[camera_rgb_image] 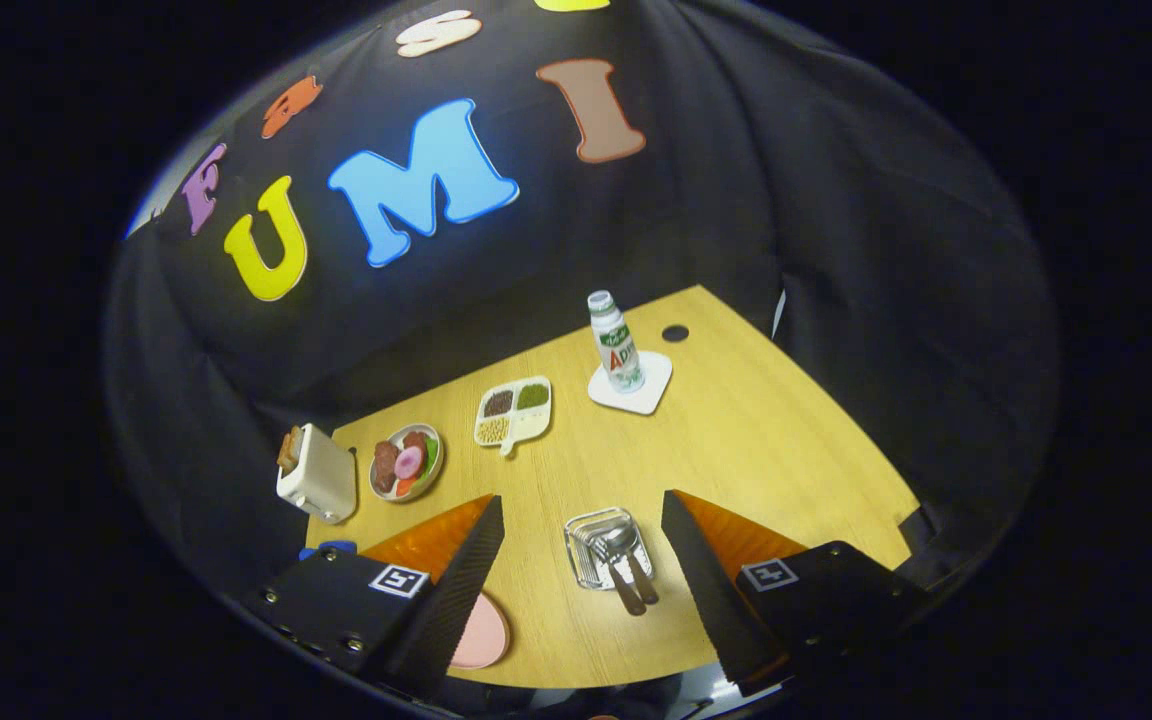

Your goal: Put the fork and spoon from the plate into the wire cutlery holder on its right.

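Note:
The wire cutlery holder (596,550) sits on the wooden table (756,450), below and between my two fingers. The fork (622,588) and spoon (639,575) lie in it side by side, heads inside and dark handles sticking out over its near rim. The pink plate (484,635) lies left of the holder, partly hidden behind my left finger (466,570), with nothing showing on its visible part. My gripper (582,498) hangs well above the table, open, with nothing between its fingers.
Beyond the fingers stand a white toaster (316,472), a plate of food (406,462), a divided snack tray (513,410) and a bottle (616,340) on a white coaster (648,395). A small blue object (336,548) lies near the toaster. Black cloth walls the table.

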`<state>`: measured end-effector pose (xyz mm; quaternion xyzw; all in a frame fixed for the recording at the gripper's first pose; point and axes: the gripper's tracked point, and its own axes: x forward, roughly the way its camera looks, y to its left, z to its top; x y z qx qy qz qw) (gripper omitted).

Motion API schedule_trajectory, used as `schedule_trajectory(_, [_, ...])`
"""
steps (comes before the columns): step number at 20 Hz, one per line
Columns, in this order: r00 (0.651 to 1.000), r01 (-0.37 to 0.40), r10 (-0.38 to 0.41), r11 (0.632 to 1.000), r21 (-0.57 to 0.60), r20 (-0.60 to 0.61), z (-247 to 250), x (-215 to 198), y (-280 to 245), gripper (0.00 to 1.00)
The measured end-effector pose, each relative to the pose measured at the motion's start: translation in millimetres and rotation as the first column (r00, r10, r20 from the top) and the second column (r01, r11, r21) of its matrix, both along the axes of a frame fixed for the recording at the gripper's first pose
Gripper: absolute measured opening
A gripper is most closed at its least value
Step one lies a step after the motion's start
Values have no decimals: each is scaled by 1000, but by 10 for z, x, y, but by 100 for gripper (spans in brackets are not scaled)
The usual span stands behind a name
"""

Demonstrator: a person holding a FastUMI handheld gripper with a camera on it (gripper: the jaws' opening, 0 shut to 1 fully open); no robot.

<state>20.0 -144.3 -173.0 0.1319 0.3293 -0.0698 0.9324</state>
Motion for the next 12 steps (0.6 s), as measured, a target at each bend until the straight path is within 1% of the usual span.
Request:
schedule_trajectory(3, [985,30,-3,988,-150,171,479,38,-111,98])
schedule_trajectory(6, [947,72,14,964,-254,321,953,31,-92,98])
schedule_trajectory(7, [928,99,16,953,-288,371,1111,44,-123,97])
schedule_trajectory(9, [881,162,21,925,-343,474,1446,31,-154,97])
schedule_trajectory(12, [816,231,41,892,-390,577,1825,-55,-159,97])
